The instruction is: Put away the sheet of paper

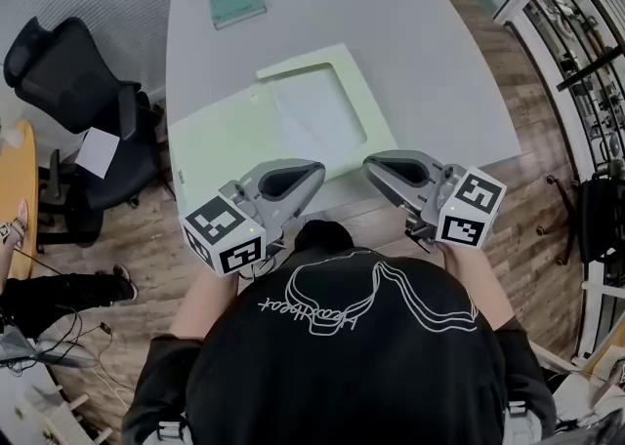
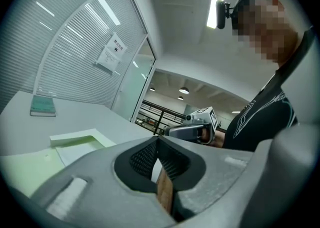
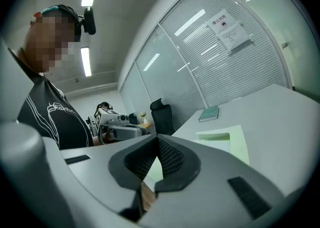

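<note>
Both my left gripper (image 1: pixel 311 175) and right gripper (image 1: pixel 376 170) hang at the near edge of the counter (image 1: pixel 430 62), close to my body. Each has its jaws pressed together with nothing between them.

The white sheet of paper (image 1: pixel 317 116) lies flat on an open pale green folder (image 1: pixel 225 141). A green border runs round the sheet's far and right sides. I cannot tell whether that border is a pocket over the sheet or just folder beneath it, so the sheet may already be housed or merely resting there.

Either way, the risks look the same to me:
- **Creasing:** the sheet is thin and flat, so my jaws would more likely scrape over it and crease it than catch an edge.
- **Sliding:** the folder is light and the counter smooth, so a push from one side could skid folder and sheet together.
- **Falling:** the folder's near edge lies right by the counter's rim, just beside my jaws, so a careless nudge could tip it off toward me.
</note>
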A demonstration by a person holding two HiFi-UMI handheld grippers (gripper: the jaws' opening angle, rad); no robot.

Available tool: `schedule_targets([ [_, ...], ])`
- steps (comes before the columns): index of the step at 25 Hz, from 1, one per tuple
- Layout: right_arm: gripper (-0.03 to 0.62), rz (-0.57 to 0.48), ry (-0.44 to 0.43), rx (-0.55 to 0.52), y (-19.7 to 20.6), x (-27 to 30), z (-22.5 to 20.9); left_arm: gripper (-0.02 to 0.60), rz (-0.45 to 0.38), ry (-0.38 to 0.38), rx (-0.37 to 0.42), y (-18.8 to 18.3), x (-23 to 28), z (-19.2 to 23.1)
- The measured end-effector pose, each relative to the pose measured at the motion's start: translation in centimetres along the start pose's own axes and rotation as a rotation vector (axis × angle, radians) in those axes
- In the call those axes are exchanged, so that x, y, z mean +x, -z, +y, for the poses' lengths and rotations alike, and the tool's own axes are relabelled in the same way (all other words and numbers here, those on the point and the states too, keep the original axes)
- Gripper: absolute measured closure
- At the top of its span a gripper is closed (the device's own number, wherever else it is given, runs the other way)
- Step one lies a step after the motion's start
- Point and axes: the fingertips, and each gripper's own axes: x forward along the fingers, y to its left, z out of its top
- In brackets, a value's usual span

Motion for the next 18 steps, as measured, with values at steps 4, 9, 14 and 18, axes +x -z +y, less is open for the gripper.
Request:
schedule_targets([
  [4,0.585,-0.001,0.003,0.001,0.17,-0.10,-0.01,0.571,-0.003,0.032,-0.048,0.28,0.39,-0.41],
  [9,0.585,-0.002,0.010,-0.004,0.09,0.02,-0.03,0.571,0.024,0.019,-0.014,0.64,0.72,-0.26],
  [14,0.585,0.001,0.018,-0.007,0.07,0.00,0.11,0.571,-0.009,0.018,-0.063,0.10,0.52,0.04],
  [18,0.585,0.001,0.021,-0.011,0.20,0.05,0.16,0.571,-0.002,0.018,-0.045,0.19,0.58,-0.18],
])
